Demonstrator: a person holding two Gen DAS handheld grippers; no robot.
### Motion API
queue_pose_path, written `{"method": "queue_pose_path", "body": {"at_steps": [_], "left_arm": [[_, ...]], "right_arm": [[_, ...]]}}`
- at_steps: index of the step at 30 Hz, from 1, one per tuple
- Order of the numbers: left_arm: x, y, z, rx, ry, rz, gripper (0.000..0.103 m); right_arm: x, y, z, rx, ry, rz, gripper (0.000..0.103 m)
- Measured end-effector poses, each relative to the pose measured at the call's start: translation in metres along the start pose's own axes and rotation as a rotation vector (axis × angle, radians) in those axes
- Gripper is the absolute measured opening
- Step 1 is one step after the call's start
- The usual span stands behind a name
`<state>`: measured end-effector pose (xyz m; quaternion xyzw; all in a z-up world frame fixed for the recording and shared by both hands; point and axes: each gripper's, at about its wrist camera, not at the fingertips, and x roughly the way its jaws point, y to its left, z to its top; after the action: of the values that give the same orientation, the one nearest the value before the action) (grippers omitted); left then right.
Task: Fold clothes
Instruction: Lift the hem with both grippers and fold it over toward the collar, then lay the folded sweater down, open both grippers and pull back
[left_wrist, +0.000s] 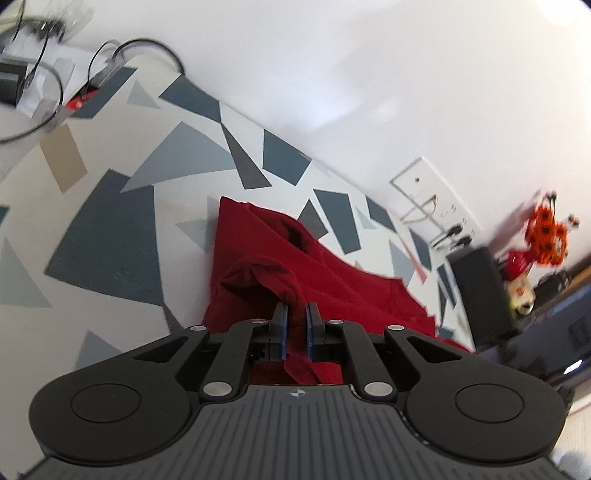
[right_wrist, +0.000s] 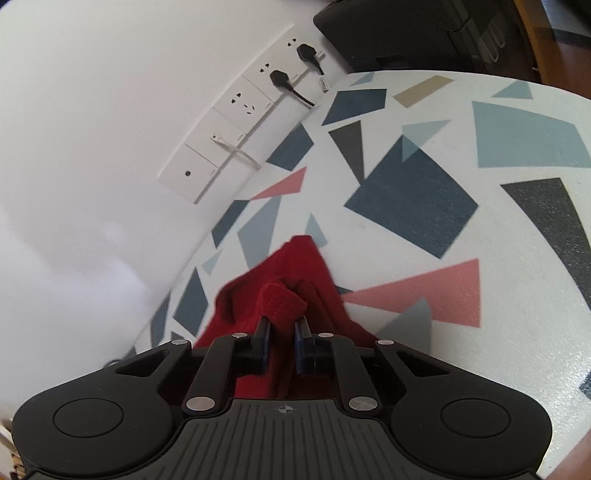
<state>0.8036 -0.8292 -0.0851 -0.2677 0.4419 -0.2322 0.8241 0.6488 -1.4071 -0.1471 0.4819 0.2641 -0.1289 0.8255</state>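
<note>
Two tongs, left tongs (left_wrist: 296, 308) and right tongs (right_wrist: 282, 322), each pinching red garment (left_wrist: 317, 266) edge

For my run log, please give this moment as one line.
task: fold clothes | left gripper: shut on red garment | right gripper: shut on red garment | patterned table
</note>
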Motion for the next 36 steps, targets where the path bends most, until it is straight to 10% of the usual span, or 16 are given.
{"method": "queue_pose_path", "body": {"at_steps": [9,13,18,22,25,35,36], "left_arm": [[0.032,-0.004,0.039,-0.055,-0.064,0.03,0.009],[0.069,-0.006,0.065,-0.044,-0.17,0.159,0.013],[0.089,0.0,0.082,-0.044,-0.194,0.269,0.019],[0.078,-0.011,0.072,0.134,-0.151,0.265,0.055],[0.076,-0.011,0.053,0.228,-0.063,0.275,0.062],[0.057,0.005,-0.015,0.247,0.109,0.28,0.063],[0.057,0.005,-0.017,0.252,0.115,0.278,0.05]], "right_arm": [[0.041,0.025,0.042,-0.023,0.002,0.025,0.011],[0.089,0.037,0.067,-0.091,-0.045,0.004,0.012],[0.125,0.045,0.074,-0.115,-0.099,-0.053,0.039],[0.106,0.06,0.057,-0.282,-0.113,-0.046,0.059],[0.096,0.062,0.041,-0.394,-0.059,-0.09,0.061],[0.069,0.033,-0.006,-0.465,0.044,-0.215,0.049],[0.07,0.032,-0.01,-0.475,0.057,-0.214,0.047]]}}
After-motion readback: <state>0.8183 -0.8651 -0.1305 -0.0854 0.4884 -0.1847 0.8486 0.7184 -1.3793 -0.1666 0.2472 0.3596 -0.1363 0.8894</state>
